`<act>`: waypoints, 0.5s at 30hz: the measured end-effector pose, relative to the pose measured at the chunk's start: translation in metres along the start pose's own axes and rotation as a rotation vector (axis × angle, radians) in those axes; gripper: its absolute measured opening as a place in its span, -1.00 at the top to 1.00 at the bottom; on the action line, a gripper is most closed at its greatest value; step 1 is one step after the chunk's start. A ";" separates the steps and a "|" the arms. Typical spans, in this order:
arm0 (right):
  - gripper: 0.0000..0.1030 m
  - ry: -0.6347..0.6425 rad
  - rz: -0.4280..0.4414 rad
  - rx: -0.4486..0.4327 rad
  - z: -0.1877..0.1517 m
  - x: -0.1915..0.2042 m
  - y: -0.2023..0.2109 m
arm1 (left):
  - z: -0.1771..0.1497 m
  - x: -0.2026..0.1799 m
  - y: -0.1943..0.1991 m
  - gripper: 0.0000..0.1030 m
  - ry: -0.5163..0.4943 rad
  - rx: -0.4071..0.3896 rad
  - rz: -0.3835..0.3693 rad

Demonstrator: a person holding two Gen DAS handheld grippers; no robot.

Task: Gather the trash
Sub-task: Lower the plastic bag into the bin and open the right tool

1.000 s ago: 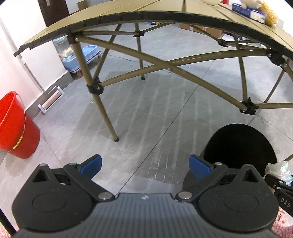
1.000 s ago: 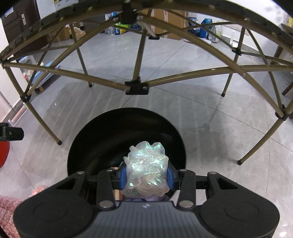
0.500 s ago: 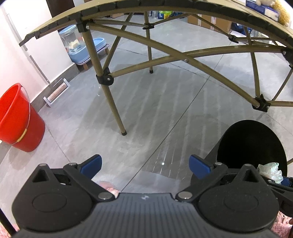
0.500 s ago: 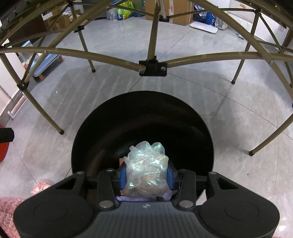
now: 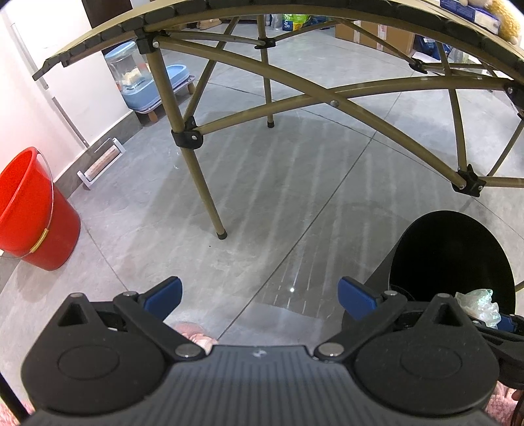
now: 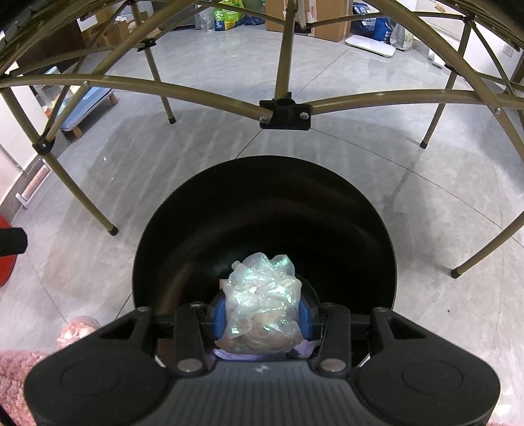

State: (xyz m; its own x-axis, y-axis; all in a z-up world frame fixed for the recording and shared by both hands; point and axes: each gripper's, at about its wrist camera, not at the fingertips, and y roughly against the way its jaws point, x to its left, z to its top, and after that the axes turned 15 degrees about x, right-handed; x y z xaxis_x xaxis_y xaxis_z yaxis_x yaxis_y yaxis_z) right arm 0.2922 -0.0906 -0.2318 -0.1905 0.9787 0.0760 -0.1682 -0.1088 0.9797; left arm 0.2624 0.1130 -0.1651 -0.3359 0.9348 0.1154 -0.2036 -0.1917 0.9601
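Note:
My right gripper (image 6: 262,311) is shut on a crumpled clear plastic wrapper (image 6: 262,295), its blue pads pressed on both sides of the wad. The wad hangs over the mouth of a black round trash bin (image 6: 370,216) on the grey floor. In the left wrist view the same bin (image 5: 452,255) stands at the lower right, with the wrapper (image 5: 479,303) just above its near rim. My left gripper (image 5: 258,296) hovers over bare floor to the left of the bin, jaws wide apart and nothing between them.
A folding table's olive legs and cross-braces (image 5: 199,183) arch over the floor just beyond both grippers. A red bucket (image 5: 29,209) stands by the left wall. Pink fuzzy slippers (image 6: 77,331) show at the bottom edge. Boxes and bags (image 6: 291,16) line the far wall.
The right gripper has sunk toward the bin with the wrapper, so the bin mouth looks larger and closer. The left view has tipped down slightly; its jaws stay apart.

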 end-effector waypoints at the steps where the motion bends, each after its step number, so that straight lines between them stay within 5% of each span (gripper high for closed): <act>1: 0.20 0.002 0.002 -0.004 0.000 0.001 0.001 | 0.000 -0.001 0.000 -1.00 -0.001 0.000 0.000; 7: 0.15 0.006 0.001 -0.017 0.000 0.001 0.004 | 0.000 -0.003 0.001 -1.00 -0.003 -0.002 -0.001; 9: -0.06 -0.004 0.000 -0.023 0.001 -0.001 0.004 | 0.000 -0.003 0.001 -1.00 -0.004 -0.003 -0.002; 11: -0.66 -0.016 0.012 -0.028 0.002 -0.003 0.006 | 0.000 -0.004 0.001 -1.00 -0.004 -0.004 -0.002; 15: -0.83 -0.022 -0.009 -0.041 0.002 -0.004 0.010 | 0.000 -0.005 0.001 -1.00 -0.009 -0.003 -0.002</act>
State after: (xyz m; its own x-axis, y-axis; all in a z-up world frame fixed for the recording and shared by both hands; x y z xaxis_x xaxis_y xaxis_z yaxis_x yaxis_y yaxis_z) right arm 0.2938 -0.0952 -0.2223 -0.1678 0.9832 0.0716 -0.2096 -0.1066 0.9720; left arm 0.2640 0.1082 -0.1645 -0.3276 0.9377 0.1159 -0.2072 -0.1910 0.9595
